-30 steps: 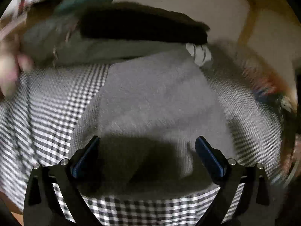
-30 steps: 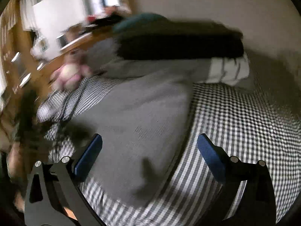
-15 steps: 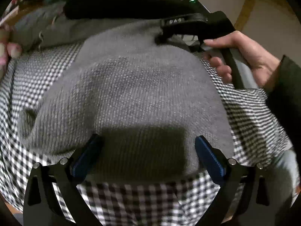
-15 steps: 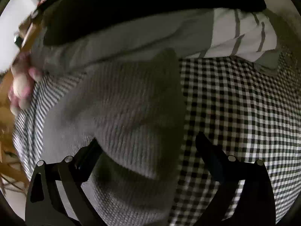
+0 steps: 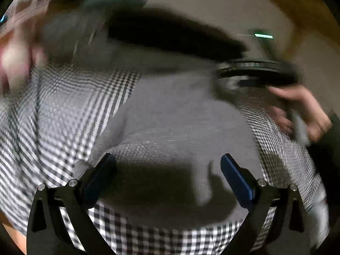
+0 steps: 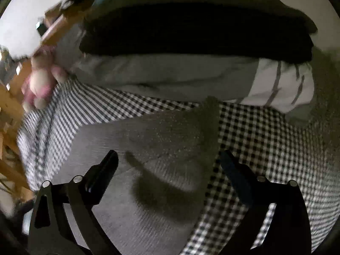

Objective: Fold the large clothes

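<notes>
Both claws, left claw [image 5: 167, 170] and right claw [image 6: 167, 165], hang spread and empty over the grey sweater [image 5: 180, 123] lying on the checked bed [image 5: 63, 116]; best pinch matching edges together and fold evenly.

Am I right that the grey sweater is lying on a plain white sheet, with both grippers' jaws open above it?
Not quite. The right wrist view shows the grey sweater lying on a black-and-white checked sheet, not a plain white one. Both grippers' jaws do stand open above it.
</notes>
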Tool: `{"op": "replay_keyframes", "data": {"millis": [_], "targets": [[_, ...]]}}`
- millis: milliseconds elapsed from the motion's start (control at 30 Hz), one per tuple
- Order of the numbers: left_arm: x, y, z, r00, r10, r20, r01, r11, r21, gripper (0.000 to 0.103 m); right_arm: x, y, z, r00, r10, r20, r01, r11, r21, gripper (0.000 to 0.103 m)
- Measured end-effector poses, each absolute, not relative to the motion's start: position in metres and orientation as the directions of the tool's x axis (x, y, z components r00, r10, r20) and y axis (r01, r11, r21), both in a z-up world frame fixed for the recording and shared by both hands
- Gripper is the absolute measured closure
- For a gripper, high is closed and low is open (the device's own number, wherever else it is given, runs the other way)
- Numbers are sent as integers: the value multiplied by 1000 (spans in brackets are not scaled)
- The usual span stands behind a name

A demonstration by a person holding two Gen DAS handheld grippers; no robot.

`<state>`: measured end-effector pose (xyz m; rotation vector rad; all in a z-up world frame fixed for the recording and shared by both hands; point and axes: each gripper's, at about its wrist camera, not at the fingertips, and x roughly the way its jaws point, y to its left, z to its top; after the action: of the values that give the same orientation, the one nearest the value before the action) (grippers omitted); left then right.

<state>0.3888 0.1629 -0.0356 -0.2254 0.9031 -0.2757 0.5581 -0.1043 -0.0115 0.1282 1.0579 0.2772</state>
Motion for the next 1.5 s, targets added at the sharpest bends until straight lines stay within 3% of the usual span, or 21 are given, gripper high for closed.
{"op": "replay_keyframes", "data": {"millis": [67, 200, 333, 400, 533, 633, 767, 867, 1067, 1300, 1500], "targets": [[403, 175, -58, 505, -349, -789, 101, 932, -348, 5, 551, -108, -21, 417, 304, -856, -175, 952, 252, 5], [382, 199, -60, 497, -354, -792, 105, 931, -350, 5, 534, -123, -51, 383, 224, -896, -156, 972, 177, 5], [349, 196, -49, 499, -373, -782, 98, 921, -377, 5, 513, -162, -60, 393, 328, -859, -64, 942, 330, 4], [325, 195, -27, 537, -414, -735, 122, 900, -418, 5, 492, -172, -57, 410, 393, -823, -80, 914, 397, 4], [294, 207, -20, 526, -559, -641, 137, 800, -584, 5, 444, -176, -85, 325, 676, -661, -113, 722, 683, 4], [278, 215, -54, 520, -600, -608, -33, 697, -717, 5, 420, -165, -113, 268, 774, -574, -105, 616, 781, 4], [266, 223, -94, 543, -629, -556, -208, 541, -815, 5, 402, -146, -141, 233, 832, -503, -113, 537, 836, 3], [271, 220, -112, 568, -660, -491, -251, 430, -867, 5, 400, -140, -146, 252, 868, -427, -157, 473, 867, 3], [281, 214, -108, 634, -690, -349, -208, 282, -937, 5, 409, -139, -150, 250, 917, -312, -137, 352, 926, 2], [280, 195, -145, 627, -700, -342, -327, 162, -931, 5, 416, -120, -147, 246, 883, -400, -124, 438, 890, 2], [292, 193, -137, 679, -667, -306, -334, 91, -938, 5, 415, -122, -148, 257, 896, -361, -146, 405, 902, 2]]}}
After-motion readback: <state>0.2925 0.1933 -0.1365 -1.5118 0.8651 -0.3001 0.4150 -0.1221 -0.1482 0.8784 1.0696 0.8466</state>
